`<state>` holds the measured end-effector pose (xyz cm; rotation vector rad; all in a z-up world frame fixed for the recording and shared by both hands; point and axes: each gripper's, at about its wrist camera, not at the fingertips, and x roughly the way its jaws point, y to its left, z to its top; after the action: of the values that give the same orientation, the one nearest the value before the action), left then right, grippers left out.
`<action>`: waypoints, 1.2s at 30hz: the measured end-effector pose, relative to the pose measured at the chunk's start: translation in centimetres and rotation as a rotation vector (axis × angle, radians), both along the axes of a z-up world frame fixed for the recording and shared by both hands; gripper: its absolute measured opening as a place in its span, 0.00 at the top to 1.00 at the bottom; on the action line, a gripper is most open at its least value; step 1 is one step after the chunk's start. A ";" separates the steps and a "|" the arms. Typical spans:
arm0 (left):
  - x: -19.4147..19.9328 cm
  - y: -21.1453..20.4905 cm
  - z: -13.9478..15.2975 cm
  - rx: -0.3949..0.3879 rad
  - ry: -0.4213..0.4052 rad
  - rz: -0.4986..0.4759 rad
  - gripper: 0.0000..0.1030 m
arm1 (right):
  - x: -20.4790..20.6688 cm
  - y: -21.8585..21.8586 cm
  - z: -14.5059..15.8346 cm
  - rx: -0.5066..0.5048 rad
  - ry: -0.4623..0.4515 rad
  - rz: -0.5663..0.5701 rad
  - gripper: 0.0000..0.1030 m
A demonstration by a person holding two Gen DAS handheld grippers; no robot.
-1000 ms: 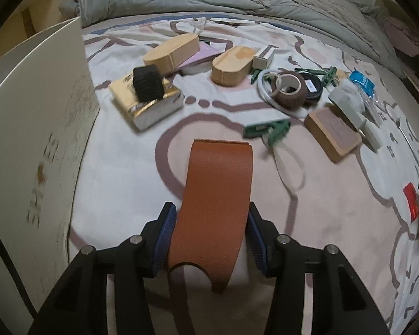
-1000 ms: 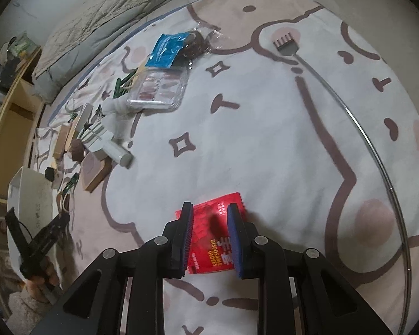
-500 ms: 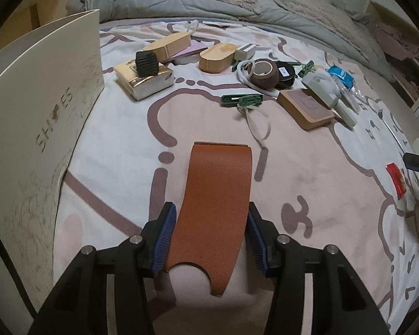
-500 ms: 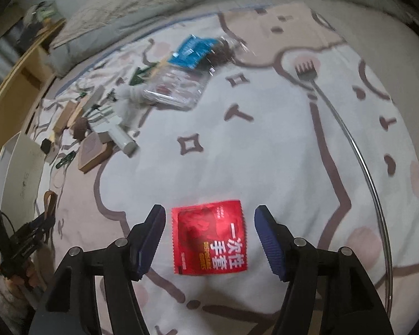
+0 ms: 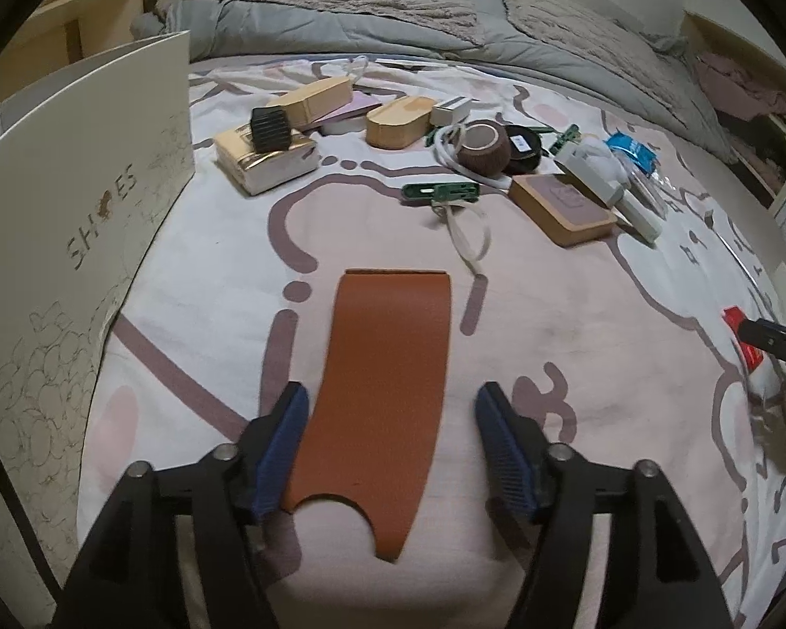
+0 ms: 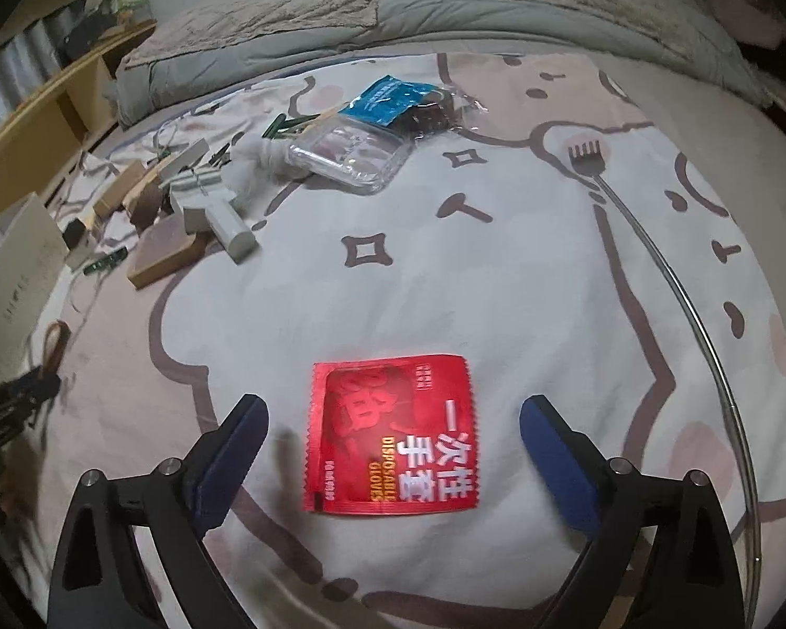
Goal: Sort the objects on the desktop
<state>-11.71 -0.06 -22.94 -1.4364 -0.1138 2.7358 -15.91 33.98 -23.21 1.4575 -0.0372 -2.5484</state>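
Observation:
A brown leather sleeve lies flat on the patterned bedsheet between the fingers of my left gripper, which is open around it; the left pad is close to its edge. A red packet of disposable gloves lies flat between the fingers of my right gripper, which is wide open and clear of it. The red packet and the right gripper's tip also show at the right edge of the left wrist view.
A white shoe box lid stands at the left. At the back lie wooden boxes, a gold box, tape rolls, a green clip, a clear case and a blue packet. A back scratcher lies at right.
Both grippers have opened. The left one let go of the brown leather sleeve, the right one let go of the red packet, and both objects now lie on the sheet.

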 end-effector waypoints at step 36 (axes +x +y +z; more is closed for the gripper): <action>-2.6 -1.4 -0.6 -0.055 -0.072 -0.014 0.00 | -0.3 -1.2 -2.1 0.056 0.003 0.016 0.02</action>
<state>-14.35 -1.43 -23.53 -1.5441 -0.0318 2.6965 -16.19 32.79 -25.27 1.4673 0.0458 -2.5587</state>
